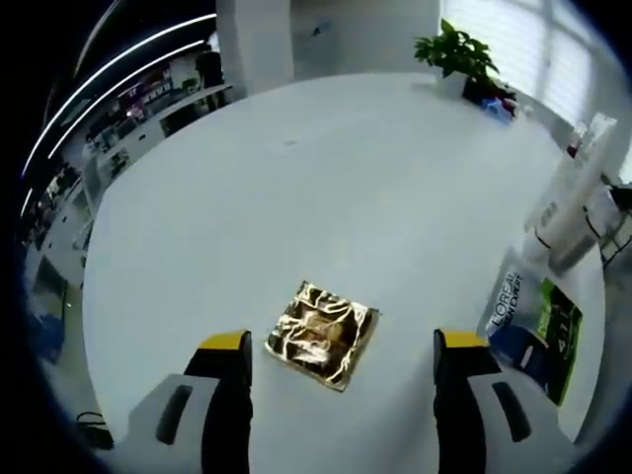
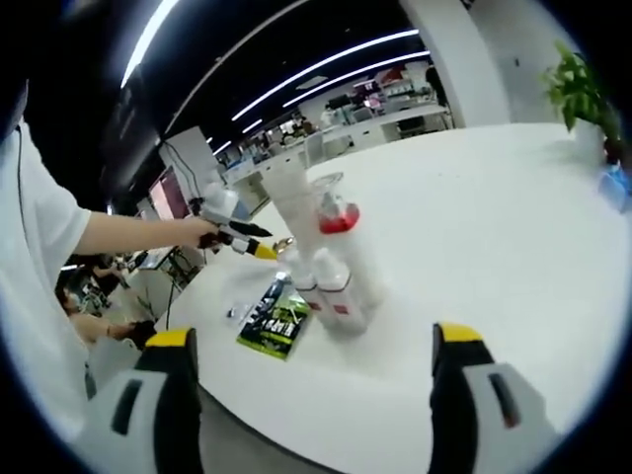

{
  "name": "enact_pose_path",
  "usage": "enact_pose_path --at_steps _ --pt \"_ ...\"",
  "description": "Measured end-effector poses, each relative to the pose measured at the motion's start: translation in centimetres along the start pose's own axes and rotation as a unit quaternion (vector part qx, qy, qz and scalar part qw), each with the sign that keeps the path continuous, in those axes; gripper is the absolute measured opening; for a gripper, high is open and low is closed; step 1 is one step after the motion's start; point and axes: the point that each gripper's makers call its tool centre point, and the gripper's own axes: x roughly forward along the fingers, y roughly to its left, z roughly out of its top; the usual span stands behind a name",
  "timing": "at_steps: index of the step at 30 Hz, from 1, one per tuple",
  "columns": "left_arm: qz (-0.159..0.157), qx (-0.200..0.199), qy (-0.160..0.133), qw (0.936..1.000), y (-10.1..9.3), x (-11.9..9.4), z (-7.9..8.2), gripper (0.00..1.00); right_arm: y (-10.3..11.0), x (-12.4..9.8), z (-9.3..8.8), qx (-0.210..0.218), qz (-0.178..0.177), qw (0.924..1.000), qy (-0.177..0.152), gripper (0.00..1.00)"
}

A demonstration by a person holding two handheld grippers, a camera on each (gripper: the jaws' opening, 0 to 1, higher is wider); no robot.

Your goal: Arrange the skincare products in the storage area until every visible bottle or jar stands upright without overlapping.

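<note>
So, left gripper view first: the left tool [image 1: 341, 346] is spread wide with nothing between its 2 jaws, which are chunky grey plastic with yellow caps on the tips. It hangs over a big round table [image 1: 326, 178] with a smooth, matte white top. Lying flat on the table between the jaw tips, just ahead of them, is a square gold foil sachet [image 1: 323, 334], shiny and crinkly, catching light all over. Off at the right edge of this view there's a flat pouch [image 1: 531, 321] lying down, glossy, white and blue with green and black print and big lettering on it. Just past it stand a few tall white bottles [image 1: 571, 202], smooth plastic and cylindrical, bunched together. A leafy green potted plant [image 1: 454, 49] sits at the far side of the table.

Right gripper view: the right tool [image 2: 311, 341] is also wide open and holding nothing, same grey jaws with yellow tips. Ahead of it the bottles [image 2: 326, 257] stand upright in a tight cluster, touching, white tubes, and 1 has a clear top with something red [image 2: 337, 219] inside. The pouch [image 2: 276, 318] lies flat on the table just beside them. Behind, a person's hand [image 2: 202, 229] holds the other tool out over the table, yellow tip showing. Whether any of the bottles overlap at the base I can't tell.
</note>
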Motion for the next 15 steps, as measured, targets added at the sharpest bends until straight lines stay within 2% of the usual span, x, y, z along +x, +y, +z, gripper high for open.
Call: enact_pose_path --at_steps 7,11,15 --pt "-0.026 0.004 0.014 0.9996 0.3 0.9 -0.2 0.68 -0.2 0.0 0.1 0.003 -0.005 1.0 -0.001 0.99" --pt "-0.029 0.045 0.028 0.9982 0.1 1.1 -0.4 0.63 -0.3 0.0 -0.1 0.004 -0.008 1.0 0.003 0.99" --pt "-0.036 0.052 0.041 0.9971 -0.1 1.3 -0.9 0.61 -0.2 0.1 -0.1 0.003 -0.008 1.0 0.005 0.99"
